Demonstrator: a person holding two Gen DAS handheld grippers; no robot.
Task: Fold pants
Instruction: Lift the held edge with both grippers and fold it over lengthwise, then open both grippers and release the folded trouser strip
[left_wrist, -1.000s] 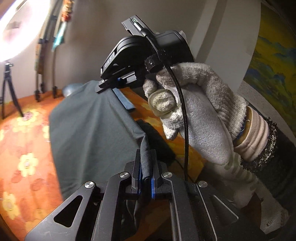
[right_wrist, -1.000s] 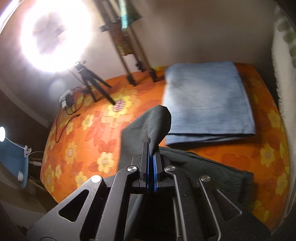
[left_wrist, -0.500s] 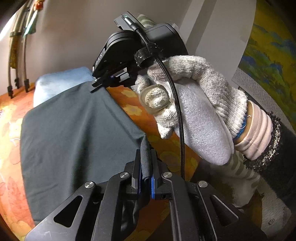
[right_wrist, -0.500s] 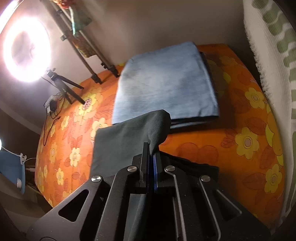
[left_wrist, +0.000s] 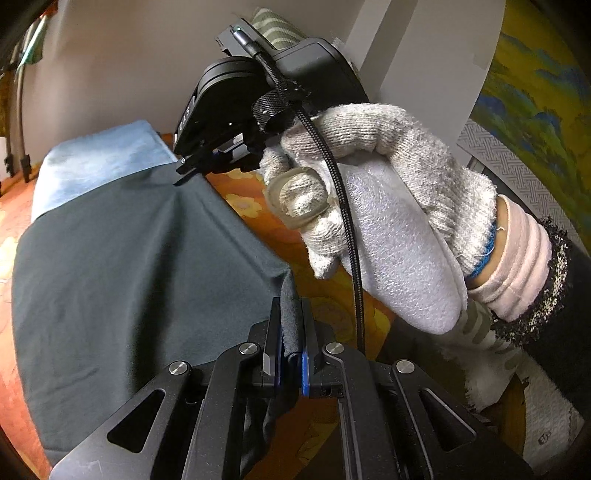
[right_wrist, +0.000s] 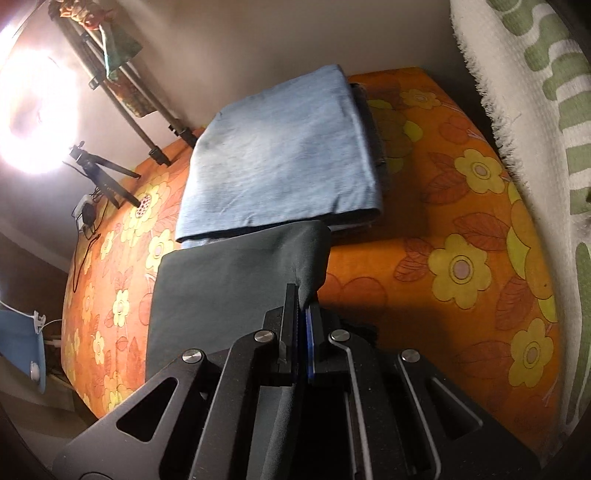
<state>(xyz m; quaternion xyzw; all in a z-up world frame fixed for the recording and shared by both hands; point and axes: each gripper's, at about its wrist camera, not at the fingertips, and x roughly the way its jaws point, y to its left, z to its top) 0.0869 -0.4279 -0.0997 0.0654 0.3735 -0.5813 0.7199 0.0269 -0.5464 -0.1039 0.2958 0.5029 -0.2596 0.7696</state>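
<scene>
Dark grey pants (left_wrist: 122, 273) stretched flat over orange flowered bed (right_wrist: 461, 266).
Pinched at two corners by left gripper (left_wrist: 290, 332) and right gripper (right_wrist: 301, 317); lower legs hidden beneath tooling.

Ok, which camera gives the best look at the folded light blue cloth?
The right wrist view: the folded light blue cloth shows nearly whole on the floral bedspread. The left wrist view shows only a corner behind the dark pants.
</scene>
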